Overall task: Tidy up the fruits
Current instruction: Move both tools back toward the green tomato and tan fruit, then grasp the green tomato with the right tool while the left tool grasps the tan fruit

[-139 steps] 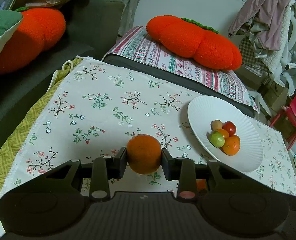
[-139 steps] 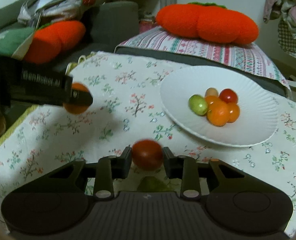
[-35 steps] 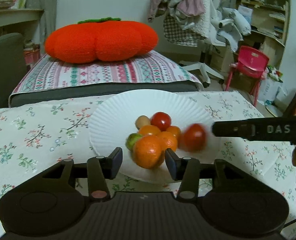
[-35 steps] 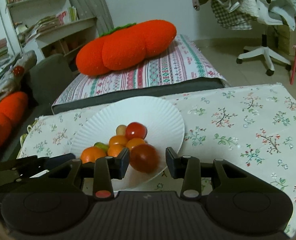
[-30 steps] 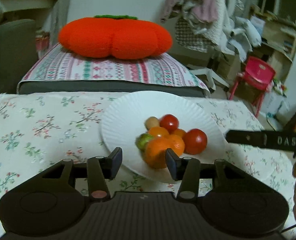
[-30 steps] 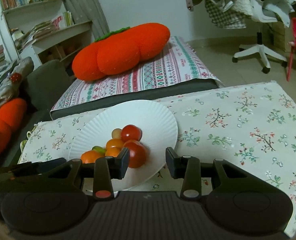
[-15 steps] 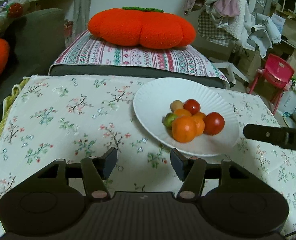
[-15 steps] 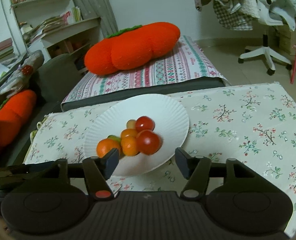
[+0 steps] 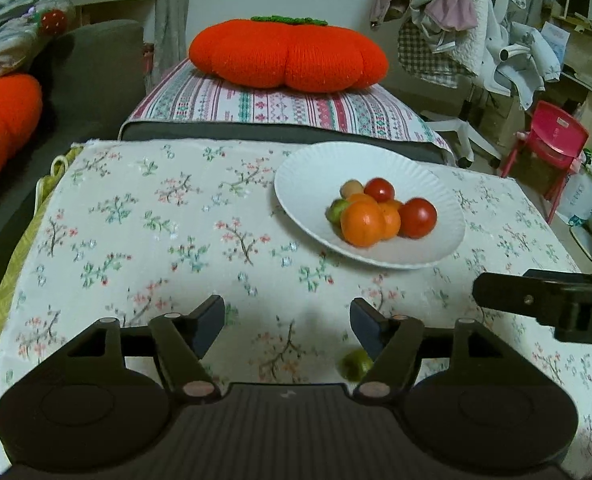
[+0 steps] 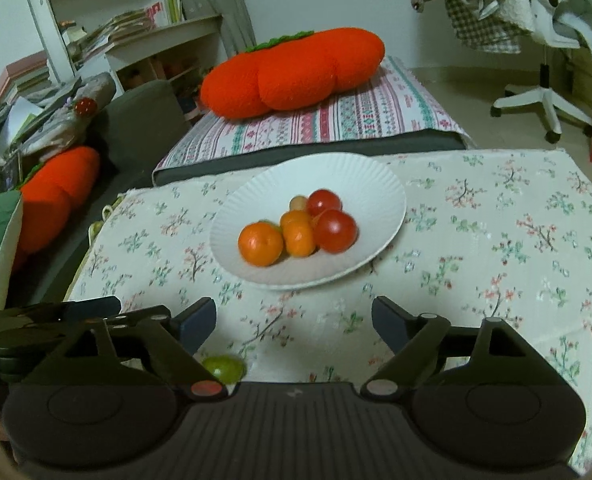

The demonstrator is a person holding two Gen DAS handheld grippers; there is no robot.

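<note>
Left wrist view first: the left gripper has nothing between its jaws, and they are spreading wider as we watch. A second ago the big orange sat right between those fingers; now it rests on the white plate, at the front of the pile, touching its neighbours. Beside it on the right lies the large red tomato, also released and settled on the plate.

Over to the right wrist view, same story: the right gripper is empty too, jaws opening, only flowered tablecloth showing between them. The tomato it carried moments ago is down among the others, and both grippers have backed away from the plate, which now sits well clear of the fingertips in both views. From the left camera the right tool pokes in as a dark bar at the right edge.

So that is two fruits delivered at once, and the heap on the plate counts an orange, two smaller orange fruits, two red tomatoes, a pale one at the back and a green one tucked in on the left.

But it's not finished, I'd say! One small green fruit is left out on the cloth, near the camera, half hidden behind the fingers of both tools. It lies just inside the left finger of the right gripper and just inside the right finger of the left one. That looks like the likely next pickup.
</note>
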